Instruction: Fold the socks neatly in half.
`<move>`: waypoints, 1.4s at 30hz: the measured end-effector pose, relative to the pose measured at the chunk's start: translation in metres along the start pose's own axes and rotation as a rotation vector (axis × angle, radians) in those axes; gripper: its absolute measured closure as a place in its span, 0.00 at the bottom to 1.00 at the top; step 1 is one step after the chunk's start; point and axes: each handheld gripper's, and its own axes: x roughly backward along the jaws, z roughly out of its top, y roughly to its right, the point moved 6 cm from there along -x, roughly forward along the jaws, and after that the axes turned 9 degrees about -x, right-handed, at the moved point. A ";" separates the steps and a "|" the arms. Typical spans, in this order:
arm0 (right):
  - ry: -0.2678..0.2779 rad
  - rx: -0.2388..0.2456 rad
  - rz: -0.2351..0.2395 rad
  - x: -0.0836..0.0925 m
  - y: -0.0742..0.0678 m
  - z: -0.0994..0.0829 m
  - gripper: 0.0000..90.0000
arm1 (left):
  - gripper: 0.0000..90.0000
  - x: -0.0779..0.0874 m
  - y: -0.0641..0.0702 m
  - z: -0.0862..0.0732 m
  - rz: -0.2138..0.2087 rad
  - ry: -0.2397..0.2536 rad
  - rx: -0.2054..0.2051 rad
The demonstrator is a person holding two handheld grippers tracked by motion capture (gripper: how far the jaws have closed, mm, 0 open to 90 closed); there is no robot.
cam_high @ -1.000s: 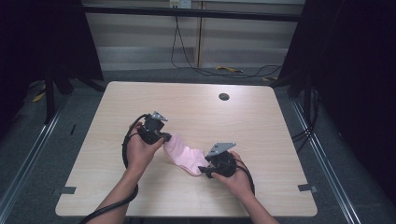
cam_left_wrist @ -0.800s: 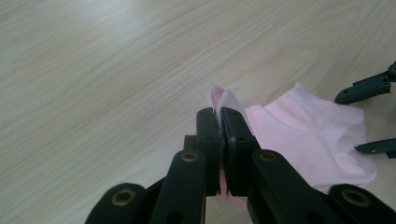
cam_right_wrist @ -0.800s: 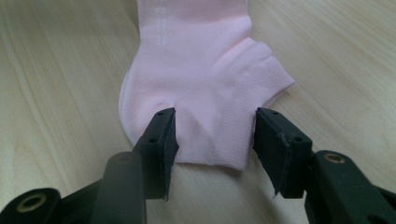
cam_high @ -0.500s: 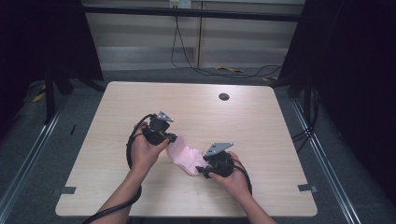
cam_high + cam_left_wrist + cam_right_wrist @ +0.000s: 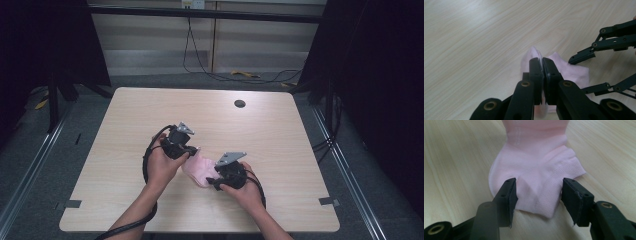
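- Sock [image 5: 200,171]: pink, lies flat on the table [image 5: 125,120], near the table's front edge and roughly at its middle from side to side.
- Left gripper [image 5: 542,65]: jaws closed tight on one edge of the sock; pink fabric shows in the slit between the pads and bulges above and below them.
- Left gripper position: at the sock's left end, held by the left hand [image 5: 160,167].
- Right gripper [image 5: 537,188]: jaws spread wide, one on each side of the sock's near end, with the fabric lying between them, ungripped.
- Right gripper position: at the sock's right end, held by the right hand [image 5: 245,187].
- Hole [image 5: 239,103]: dark, round, in the table well beyond the sock, toward the far edge.
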 end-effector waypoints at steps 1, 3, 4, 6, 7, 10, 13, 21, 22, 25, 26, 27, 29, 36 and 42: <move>-0.001 0.004 -0.002 0.000 0.000 0.001 0.51 | 0.97 0.000 0.001 0.000 -0.003 0.000 0.002; 0.000 0.003 -0.004 -0.002 0.000 0.002 0.50 | 0.97 -0.001 0.001 0.000 -0.002 0.002 0.001; -0.001 0.003 -0.004 -0.002 0.000 0.002 0.50 | 0.97 -0.001 0.001 0.000 -0.001 0.000 -0.001; -0.005 0.007 -0.009 -0.003 0.000 0.004 0.50 | 0.97 -0.002 0.002 0.000 -0.008 0.005 0.005; -0.003 0.003 -0.015 -0.004 -0.001 0.004 0.50 | 0.97 -0.002 0.002 0.000 -0.009 0.006 0.003; 0.004 0.000 -0.019 -0.007 -0.001 0.007 0.49 | 0.97 -0.003 0.003 0.000 -0.011 -0.001 0.003; 0.005 -0.004 -0.023 -0.008 0.000 0.008 0.49 | 0.97 -0.004 0.005 0.000 -0.016 0.000 0.002; 0.011 -0.006 -0.022 -0.003 0.000 0.010 0.44 | 0.97 -0.006 0.004 -0.003 -0.004 -0.004 0.000; 0.010 -0.010 -0.024 0.000 0.000 0.010 0.44 | 0.97 -0.006 0.003 -0.003 -0.002 -0.003 -0.001; 0.012 -0.004 -0.016 0.005 0.000 0.009 0.43 | 0.97 -0.005 0.002 -0.004 0.000 -0.010 -0.006; 0.012 0.000 -0.010 0.007 -0.001 0.009 0.43 | 0.97 -0.005 0.002 -0.004 0.000 -0.010 -0.006; 0.005 0.000 -0.009 0.009 -0.002 0.007 0.43 | 0.97 -0.005 0.002 -0.005 0.001 -0.012 -0.010; 0.005 0.009 -0.005 0.010 -0.002 0.005 0.43 | 0.97 -0.006 0.003 -0.005 0.002 -0.014 -0.009; -0.009 0.002 -0.008 0.009 -0.001 -0.006 0.43 | 0.97 -0.007 0.006 -0.005 -0.004 -0.019 -0.013; -0.014 0.001 -0.012 0.008 0.000 -0.010 0.43 | 0.97 -0.008 0.007 -0.005 -0.010 -0.019 -0.007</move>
